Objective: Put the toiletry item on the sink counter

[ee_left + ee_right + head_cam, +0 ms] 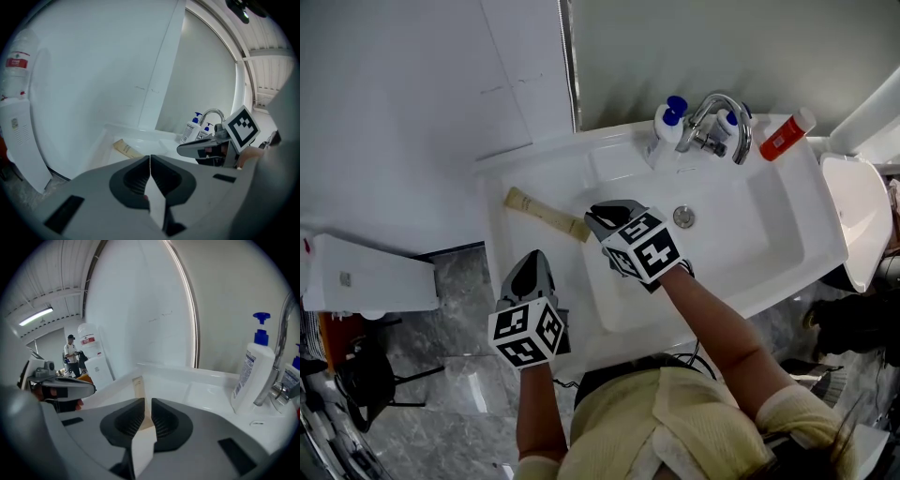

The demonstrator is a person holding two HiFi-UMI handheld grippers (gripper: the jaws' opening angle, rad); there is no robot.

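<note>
Currently the set-down step is being judged as in hand, and close to its end.

- The toiletry item [542, 212], a flat beige tube, is lying along the white surface [499, 246] at about 10 o'clock of the sink basin [750, 234]. In the head view its long axis is running from 10 o'clock to 4 o'clock, and it appears to be resting flat.
- The far end of the tube is pointing toward the wall corner. The near end is lying just beside the basin edge.
- The right claw [596, 219] is being kept on that near end. In the right gripper view the jaws are being held almost together, with the beige end of the tube pinched between the ribbed pads. So the item is being grasped, not yet let go.
- The left claw [534, 259] is being held clenched on nothing, its jaws meeting edge to edge in the left gripper view. It is hovering over the front rim at about 7 o'clock of the basin, near the tube but apart from it.
- The faucet [722, 117] and the pump bottles [667, 120] are standing at 12 o'clock, well apart from the work.

Next move, as judged: the right jaws are needing to be opened while the tube is being borne fully by the surface. The claw is then needing to be drawn back toward 4 o'clock along the tube's own axis, so that nothing is being dragged. Care is being called for at the near end, since a nudge there could be sending it over the edge into the basin.
</note>
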